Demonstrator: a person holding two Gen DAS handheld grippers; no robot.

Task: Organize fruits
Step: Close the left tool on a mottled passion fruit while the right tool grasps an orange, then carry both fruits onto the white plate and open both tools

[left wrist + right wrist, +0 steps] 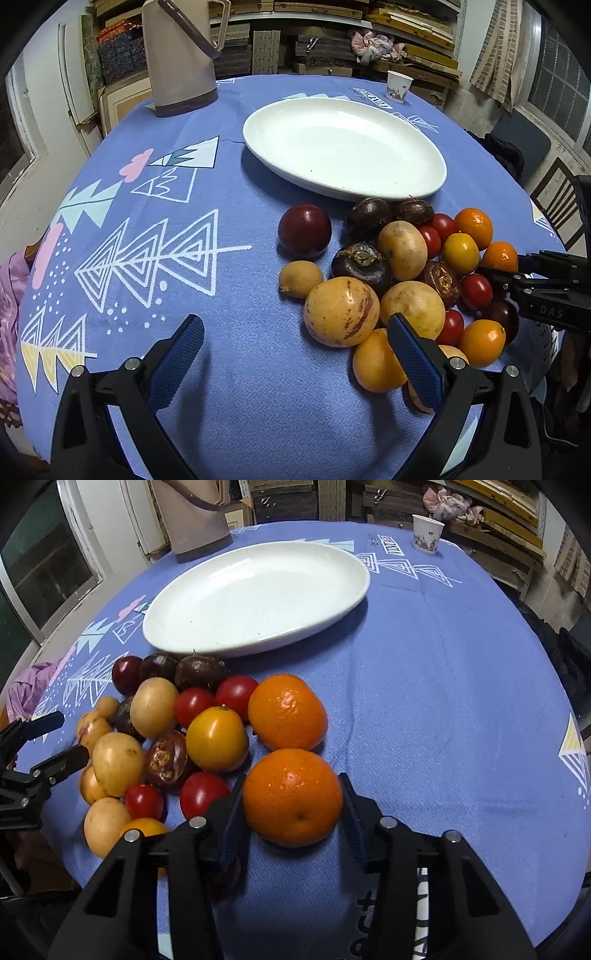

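An orange sits on the blue tabletop, clamped by the right tool at the fruit pile's edge, near the white oval plate; the left tool hangs apart beside the pile

table: blue patterned cloth | on it: white plate, fruit pile, thermos, paper cup
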